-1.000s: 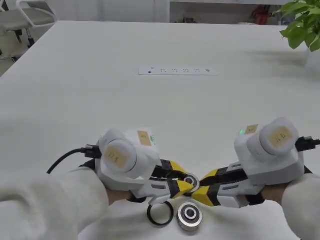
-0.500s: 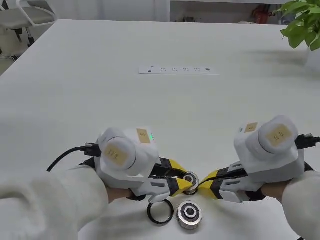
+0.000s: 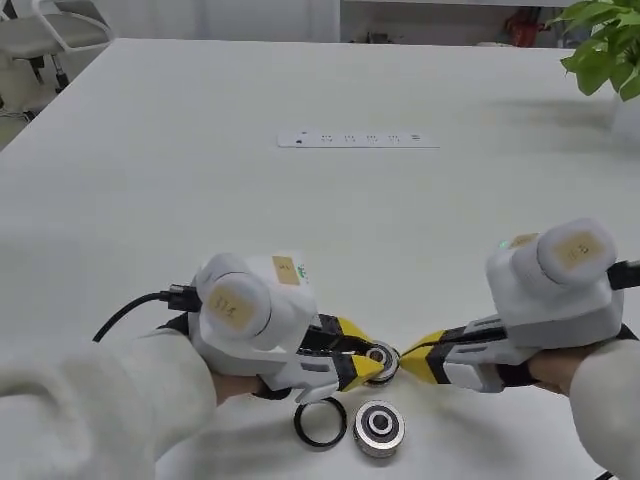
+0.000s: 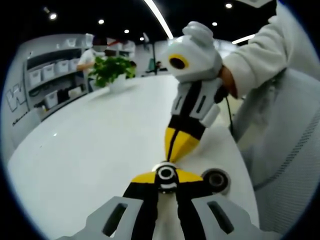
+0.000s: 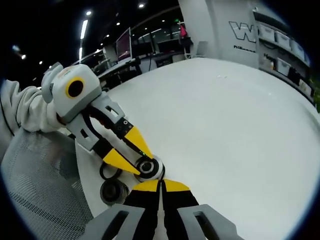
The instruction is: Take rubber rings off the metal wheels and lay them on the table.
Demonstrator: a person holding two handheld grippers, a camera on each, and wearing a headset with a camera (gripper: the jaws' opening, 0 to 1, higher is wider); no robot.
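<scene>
White table point(image 3: 300, 90), left claw point(image 3: 368, 362) pinching shiny metal wheel point(image 4: 166, 174), flat black ring point(image 3: 320, 423)

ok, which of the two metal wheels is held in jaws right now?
The farther wheel, clamped in the left gripper. The other wheel lies flat on the table, beside the loose black ring.

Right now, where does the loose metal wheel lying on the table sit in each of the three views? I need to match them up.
Head view: loose wheel at bottom centre, just right of the black rubber ring.
Left gripper view: loose wheel lower right of centre, right of the jaws.
Right gripper view: loose wheel lower left, left of the jaws.
Shared landmark: the clamped wheel in the left gripper, near centre in both gripper views.
</scene>
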